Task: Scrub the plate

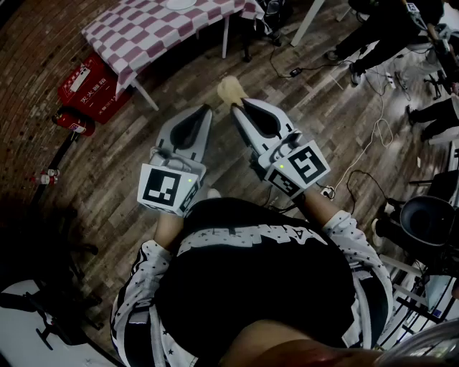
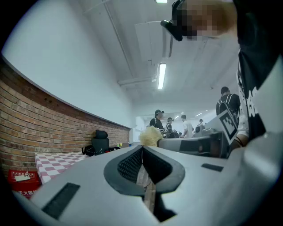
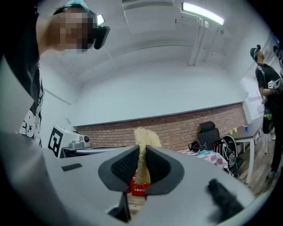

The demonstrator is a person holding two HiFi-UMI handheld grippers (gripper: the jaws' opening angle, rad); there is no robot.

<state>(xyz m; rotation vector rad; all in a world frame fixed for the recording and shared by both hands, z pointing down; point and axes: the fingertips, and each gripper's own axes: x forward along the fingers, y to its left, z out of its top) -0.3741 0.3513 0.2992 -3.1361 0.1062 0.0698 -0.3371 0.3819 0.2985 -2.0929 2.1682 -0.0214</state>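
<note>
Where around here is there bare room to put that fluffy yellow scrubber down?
The checkered table is mostly bare this side of the plate at its far edge. The wood floor between the table's leg and the right tongs holding the scrubber is open. Crowded: cables and people's feet on the right, the red crate on the left.

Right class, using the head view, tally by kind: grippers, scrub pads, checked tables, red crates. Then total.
Grey handheld grippers: 2 (left gripper, right gripper)
Pale yellow fibrous scrub pad: 1
Red-and-white checked table: 1
Red plastic crate: 1
Total: 5
</note>
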